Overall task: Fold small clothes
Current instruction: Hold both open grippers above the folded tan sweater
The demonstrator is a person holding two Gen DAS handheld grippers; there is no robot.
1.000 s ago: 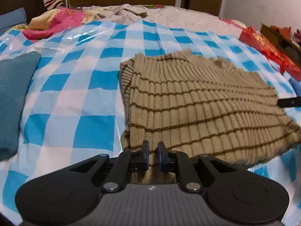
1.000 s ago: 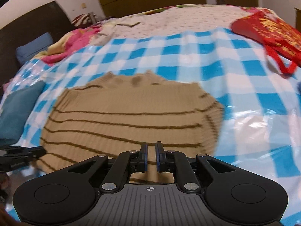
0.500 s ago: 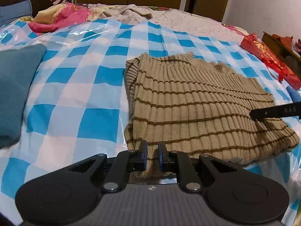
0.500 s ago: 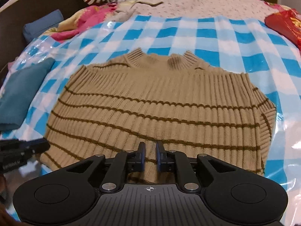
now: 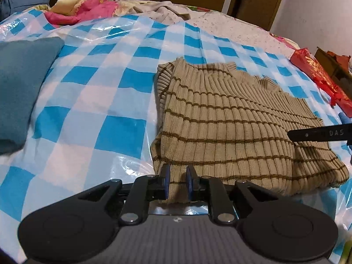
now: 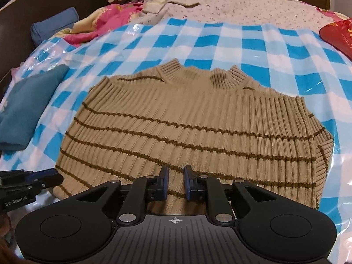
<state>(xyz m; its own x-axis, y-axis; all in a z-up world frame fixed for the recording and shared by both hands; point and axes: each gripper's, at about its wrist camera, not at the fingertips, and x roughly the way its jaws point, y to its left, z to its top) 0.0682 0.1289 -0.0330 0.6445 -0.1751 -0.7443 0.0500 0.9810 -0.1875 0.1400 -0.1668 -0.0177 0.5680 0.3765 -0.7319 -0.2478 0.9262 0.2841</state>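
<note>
A tan ribbed sweater point(image 5: 231, 127) with thin brown stripes lies flat on the blue-and-white checked sheet point(image 5: 99, 101), collar away from me. My left gripper point(image 5: 177, 176) is at the sweater's near left hem corner. Its jaws are opening, a narrow gap shows, and hem fabric sits loosely between the pads. My right gripper point(image 6: 176, 176) hovers over the middle of the sweater's point(image 6: 187, 118) near hem, jaws also opening, with the knit showing in the gap, not pinched. One finger of the right gripper point(image 5: 319, 133) shows at the left view's right edge.
A folded teal cloth point(image 5: 19, 83) lies on the sheet to the left. A red bag point(image 5: 319, 77) sits at the right edge of the bed. Pink and floral bedding point(image 5: 83, 11) and a blue pillow point(image 6: 55, 24) are piled at the far side.
The right gripper has slid left along the hem, so the sweater now fills its view. Both pairs of jaws have spread a little. The sweater lies flatter.
</note>
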